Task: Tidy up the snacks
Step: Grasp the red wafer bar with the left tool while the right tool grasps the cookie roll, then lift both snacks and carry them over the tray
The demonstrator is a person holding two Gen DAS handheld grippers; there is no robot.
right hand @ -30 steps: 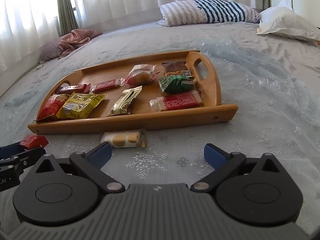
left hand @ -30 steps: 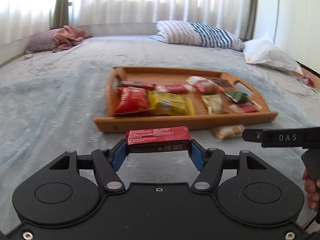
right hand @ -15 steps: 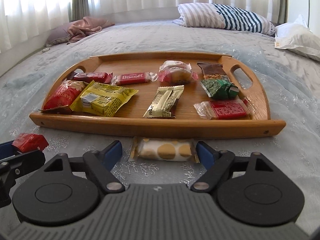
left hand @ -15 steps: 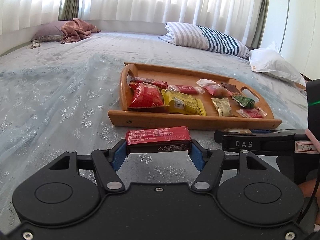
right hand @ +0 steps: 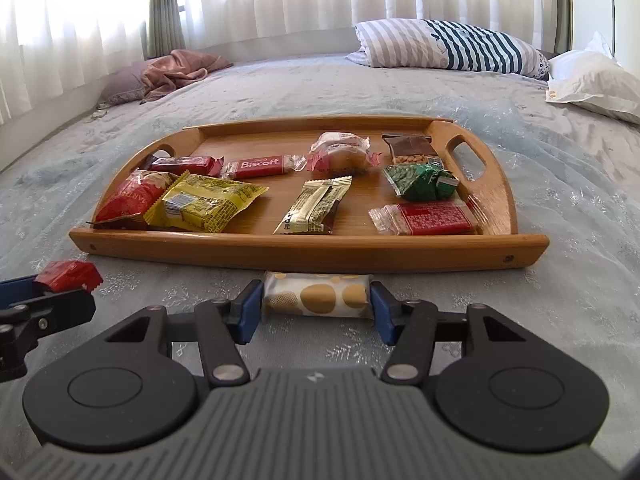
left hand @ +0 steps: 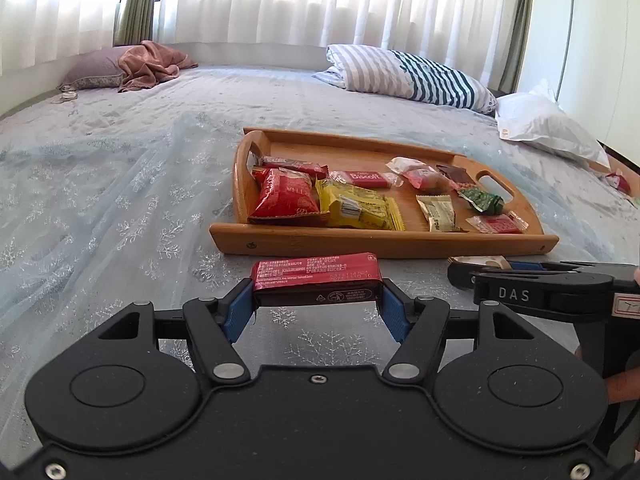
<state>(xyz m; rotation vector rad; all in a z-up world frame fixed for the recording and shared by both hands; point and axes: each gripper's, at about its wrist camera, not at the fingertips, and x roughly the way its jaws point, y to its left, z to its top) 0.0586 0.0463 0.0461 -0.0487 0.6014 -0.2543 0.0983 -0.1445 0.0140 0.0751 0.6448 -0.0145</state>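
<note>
My left gripper (left hand: 316,306) is shut on a red snack bar (left hand: 316,276), held crosswise just above the bedspread in front of the wooden tray (left hand: 380,242). In the right wrist view that bar's end (right hand: 68,276) shows at the far left. My right gripper (right hand: 316,310) is closing on a biscuit packet (right hand: 316,294) printed with round biscuits. The packet lies on the bed against the tray's front rim (right hand: 312,250), and the blue pads (right hand: 250,312) touch both its ends. The tray holds several wrapped snacks, among them a Biscoff bar (right hand: 260,167) and a yellow packet (right hand: 204,204).
The tray sits on a grey-blue patterned bedspread. A striped pillow (right hand: 452,44) and a white pillow (right hand: 592,76) lie at the back right. A pink blanket (right hand: 176,70) is bunched at the back left. A person's fingers (left hand: 620,386) hold the right gripper's handle.
The right gripper moved forward to the biscuit packet and its jaws closed from wide open onto the packet's ends. The left gripper kept still with the red bar.
</note>
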